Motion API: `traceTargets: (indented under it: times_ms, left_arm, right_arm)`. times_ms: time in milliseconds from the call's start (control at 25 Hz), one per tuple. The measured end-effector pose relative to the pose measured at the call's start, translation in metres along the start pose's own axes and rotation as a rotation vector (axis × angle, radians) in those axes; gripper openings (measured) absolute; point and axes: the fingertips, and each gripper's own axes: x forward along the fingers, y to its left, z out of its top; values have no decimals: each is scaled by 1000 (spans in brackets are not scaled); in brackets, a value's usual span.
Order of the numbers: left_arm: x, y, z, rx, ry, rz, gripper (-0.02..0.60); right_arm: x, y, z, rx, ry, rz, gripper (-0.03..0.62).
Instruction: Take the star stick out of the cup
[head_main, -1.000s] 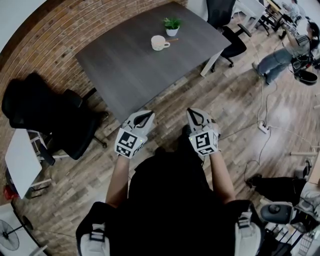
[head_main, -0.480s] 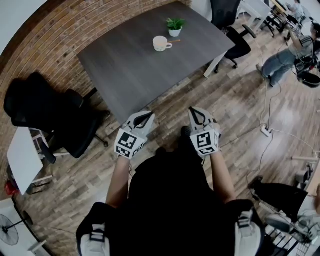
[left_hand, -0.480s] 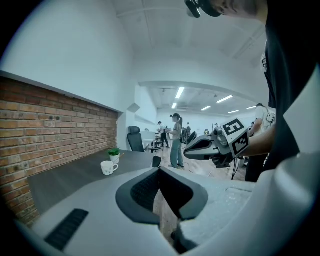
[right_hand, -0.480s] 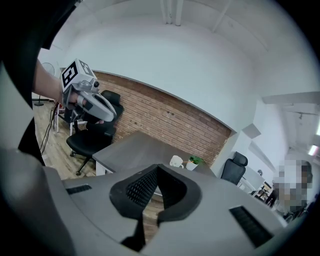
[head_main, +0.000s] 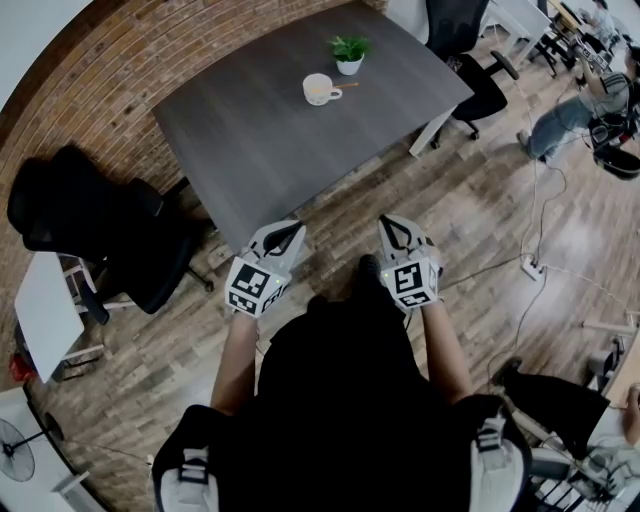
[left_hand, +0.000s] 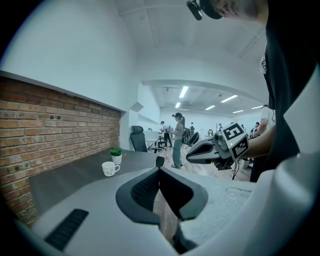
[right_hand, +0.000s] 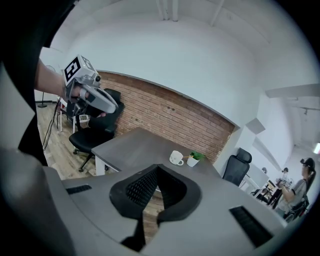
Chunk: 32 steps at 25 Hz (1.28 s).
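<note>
Left claw (head_main: 290, 234) closed, beside table (head_main: 260, 140) corner

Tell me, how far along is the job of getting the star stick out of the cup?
Nothing looks done: the stick still pokes out of the cup, beside a small plant on the far side of the table. Nothing is in hand either: the left gripper and right gripper are far from the cup, jaws together and empty. Left: walk up, grip the stick, lift it out.
</note>
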Motion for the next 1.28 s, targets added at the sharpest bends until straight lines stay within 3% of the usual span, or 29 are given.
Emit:
traceTargets:
  times_ms: [600, 1280]
  left_arm:
    - [52, 21, 19, -14, 23, 81, 2]
    - [129, 19, 47, -24, 54, 153, 2]
  right_arm:
    - [47, -60, 6, -25, -57, 74, 0]
    - [65, -143, -27, -27, -68, 124, 0]
